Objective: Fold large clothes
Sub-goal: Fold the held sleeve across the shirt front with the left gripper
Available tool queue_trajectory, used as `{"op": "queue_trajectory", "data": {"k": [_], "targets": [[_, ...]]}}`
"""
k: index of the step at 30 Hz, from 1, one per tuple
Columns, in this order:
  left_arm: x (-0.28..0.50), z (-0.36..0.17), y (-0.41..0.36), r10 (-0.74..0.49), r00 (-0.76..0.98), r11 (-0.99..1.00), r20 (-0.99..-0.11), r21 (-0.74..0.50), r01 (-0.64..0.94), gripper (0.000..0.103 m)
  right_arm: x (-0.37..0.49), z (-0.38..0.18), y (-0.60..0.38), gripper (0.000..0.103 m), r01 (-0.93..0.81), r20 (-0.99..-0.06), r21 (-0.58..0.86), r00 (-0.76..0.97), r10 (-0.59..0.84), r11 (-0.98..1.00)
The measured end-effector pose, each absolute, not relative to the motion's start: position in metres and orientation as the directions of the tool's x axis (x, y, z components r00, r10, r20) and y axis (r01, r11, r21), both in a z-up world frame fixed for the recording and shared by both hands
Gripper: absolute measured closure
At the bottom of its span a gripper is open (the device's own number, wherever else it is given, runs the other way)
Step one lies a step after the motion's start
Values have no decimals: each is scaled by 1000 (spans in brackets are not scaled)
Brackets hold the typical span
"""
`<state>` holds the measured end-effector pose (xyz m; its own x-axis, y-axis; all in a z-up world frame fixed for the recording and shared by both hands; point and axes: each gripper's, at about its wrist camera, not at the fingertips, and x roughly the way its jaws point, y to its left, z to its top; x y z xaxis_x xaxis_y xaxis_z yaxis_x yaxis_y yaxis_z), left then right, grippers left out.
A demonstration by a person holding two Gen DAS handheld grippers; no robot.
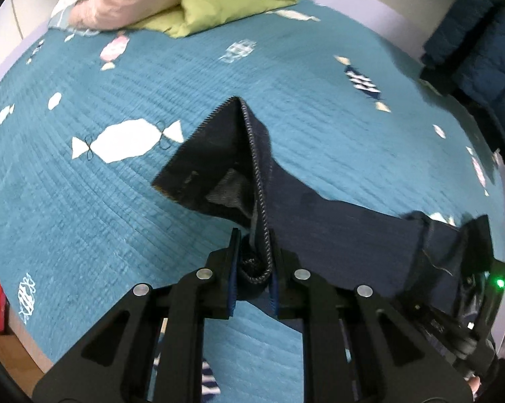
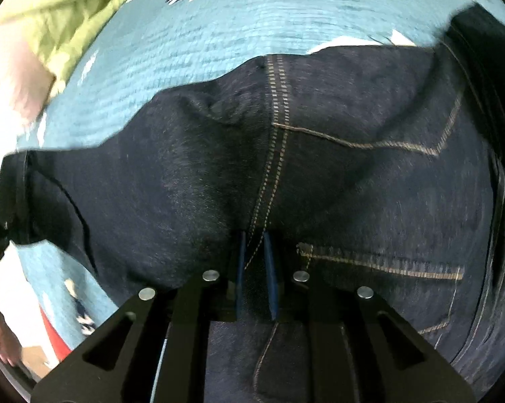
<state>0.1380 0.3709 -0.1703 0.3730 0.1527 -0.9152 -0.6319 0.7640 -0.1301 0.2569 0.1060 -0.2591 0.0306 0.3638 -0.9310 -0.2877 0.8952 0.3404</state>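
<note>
The dark blue denim jeans (image 2: 319,168) are held above the teal quilted bed (image 1: 286,77). A hem fold is pinched in the closed left tool (image 1: 254,268), the seat seam in the closed right tool (image 2: 254,268). Even tension should be kept so edges align.

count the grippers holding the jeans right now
2. The left gripper pinches a leg's hem end; the right gripper clamps the seat seam of the jeans, which stretch over the blue bedspread.
</note>
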Motion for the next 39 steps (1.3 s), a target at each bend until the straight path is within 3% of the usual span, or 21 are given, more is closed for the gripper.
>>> {"op": "queue_trajectory", "data": {"k": [9, 14, 19, 31, 39], "targets": [[135, -127, 298, 167, 431, 835, -887, -105, -540, 88, 229, -237, 48, 103, -209, -874, 465, 47, 484, 860], [142, -108, 240, 110, 486, 896, -867, -126, -427, 88, 213, -211, 3, 102, -202, -888, 390, 175, 425, 898], [163, -102, 166, 35, 512, 952, -858, -128, -279, 88, 197, -193, -69, 100, -95, -866, 406, 278, 416, 909], [207, -114, -11, -117, 474, 993, -873, -91, 77, 88, 157, -186, -237, 99, 238, -864, 405, 415, 285, 882], [227, -175, -109, -125, 371, 978, -920, -52, 201, 88, 128, -207, -293, 99, 377, -881, 403, 407, 242, 834]]}}
